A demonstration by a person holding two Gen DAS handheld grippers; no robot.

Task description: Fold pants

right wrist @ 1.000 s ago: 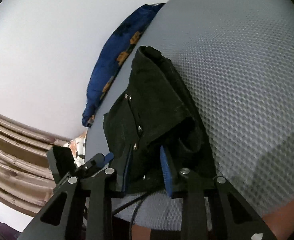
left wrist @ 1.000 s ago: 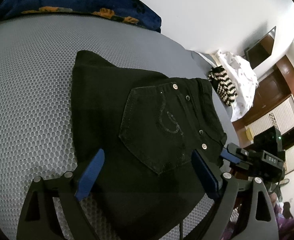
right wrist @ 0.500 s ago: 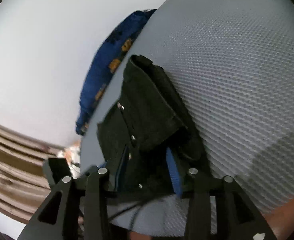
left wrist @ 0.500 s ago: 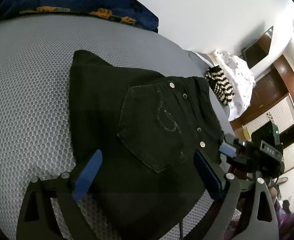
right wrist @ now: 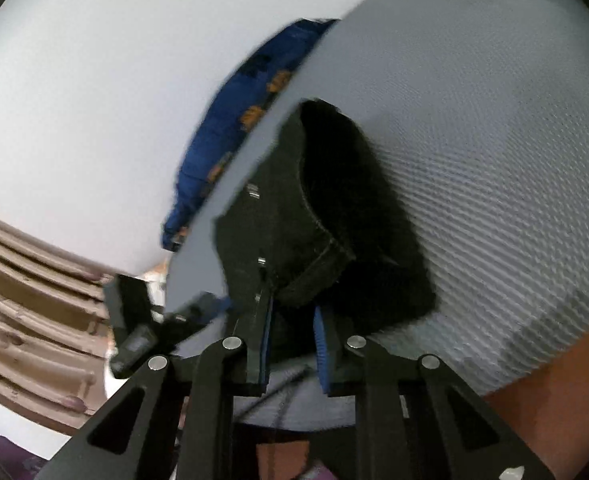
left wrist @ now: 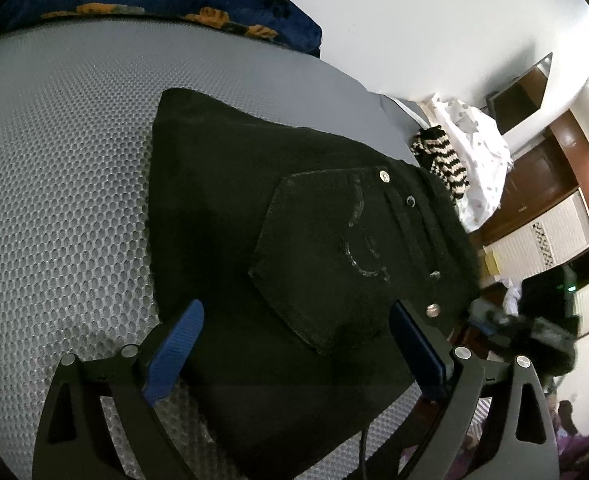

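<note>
The black pants [left wrist: 278,232] lie folded on the grey mesh bed [left wrist: 54,184], back pocket with rivets facing up. My left gripper [left wrist: 294,320] is open, its blue pads [left wrist: 174,348] spread either side of the near edge of the pants, touching nothing. In the right wrist view my right gripper [right wrist: 292,320] has narrowed its jaws around the near folded edge of the pants [right wrist: 322,216], with cloth between the blue pads [right wrist: 320,336]. The right gripper [left wrist: 526,324] also shows blurred at the right of the left wrist view.
A blue pillow with orange flowers [left wrist: 166,4] lies at the bed's far edge. A striped black-and-cream garment [left wrist: 442,160] and white cloth [left wrist: 478,144] lie at the bed's right end. Wooden cabinets [left wrist: 550,184] stand beyond. A wooden slatted frame [right wrist: 22,304] is at left.
My right gripper has narrowed its jaws onto the folded edge of the pants and shifted, blurring its view. My left gripper has stayed open and drifted slightly back from the pants.
</note>
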